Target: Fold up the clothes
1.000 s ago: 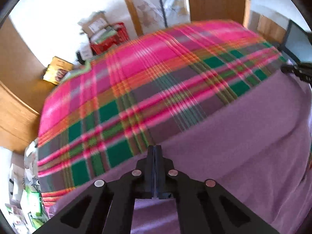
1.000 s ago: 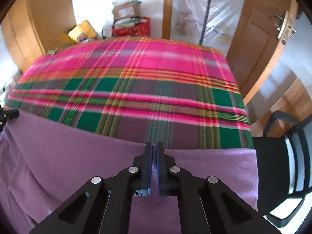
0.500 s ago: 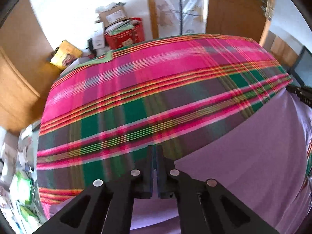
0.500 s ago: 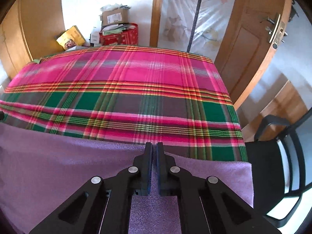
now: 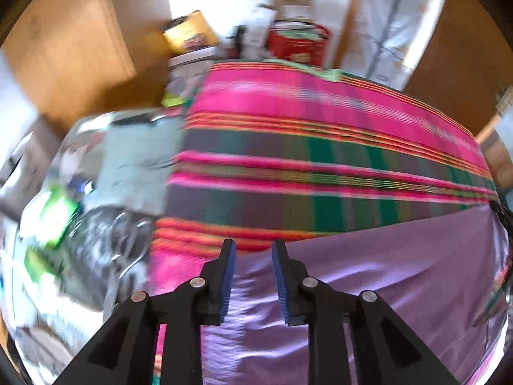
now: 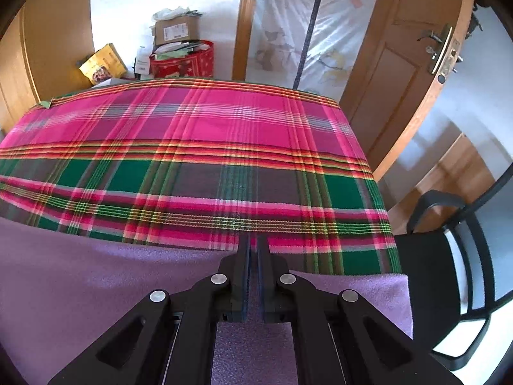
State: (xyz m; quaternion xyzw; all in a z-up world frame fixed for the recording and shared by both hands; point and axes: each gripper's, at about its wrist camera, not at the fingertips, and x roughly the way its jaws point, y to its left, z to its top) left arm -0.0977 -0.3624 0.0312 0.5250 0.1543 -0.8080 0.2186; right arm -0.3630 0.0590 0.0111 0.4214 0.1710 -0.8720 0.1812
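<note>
Two grippers over one flat purple fleece garment lying on my near side of the pink-and-green plaid blanket that covers the bed. My left gripper has just been opening; its jaws stand partly spread with nothing pinched, the blue pads clear of the cloth, and the purple fabric shows through the gap and below it. That view is motion-blurred, so I can't tell if the tips touch the fabric. My right gripper has its jaws pressed together. The purple fleece runs beneath them and into the slit, but I can't tell if a fold is actually pinched. Key relation: the garment's long axis runs side to side across the bed, parallel to the near edge, with its far edge a straight line just ahead of both sets of tips. The left jaws sit over the garment's left end, close to the blanket's left drop-off, with cluttered bags beyond. The right jaws sit near its right end, just beside the black chair. My read: the left end is loose, and the left gripper is nearest for any regrasp there.
</note>
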